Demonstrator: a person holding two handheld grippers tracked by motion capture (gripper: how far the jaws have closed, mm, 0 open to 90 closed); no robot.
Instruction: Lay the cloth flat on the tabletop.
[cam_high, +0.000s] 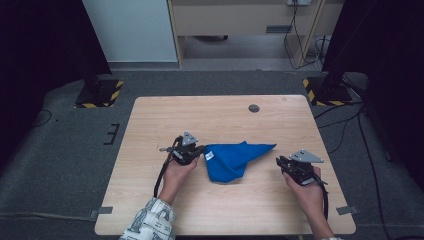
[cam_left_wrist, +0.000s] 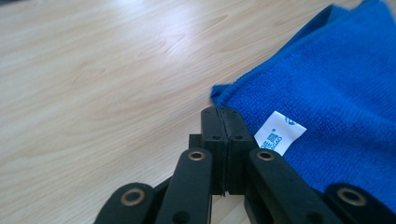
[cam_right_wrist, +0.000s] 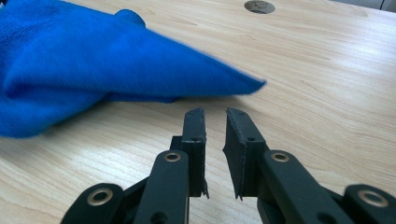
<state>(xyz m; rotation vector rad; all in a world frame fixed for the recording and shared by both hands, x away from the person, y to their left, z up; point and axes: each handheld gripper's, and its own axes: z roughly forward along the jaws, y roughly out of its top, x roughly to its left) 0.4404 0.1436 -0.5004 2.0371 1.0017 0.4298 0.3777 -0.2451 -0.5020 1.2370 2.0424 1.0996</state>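
From my high view the left gripper (cam_high: 196, 151) fingers are hidden under its own body, and I can't tell there how they meet the blue cloth (cam_high: 231, 160). In the left gripper view the cloth runs off the top and right edges, and the print on its white label (cam_left_wrist: 279, 133) is too small to read. In the right gripper view the cloth's tip is blurred and its bulk is cut at the left edge. Both forearms leave the bottom edge.

Black two-jaw grippers (cam_high: 192, 152), grey three-cornered top plates, black cables, white patterned sleeve (cam_high: 152, 220).
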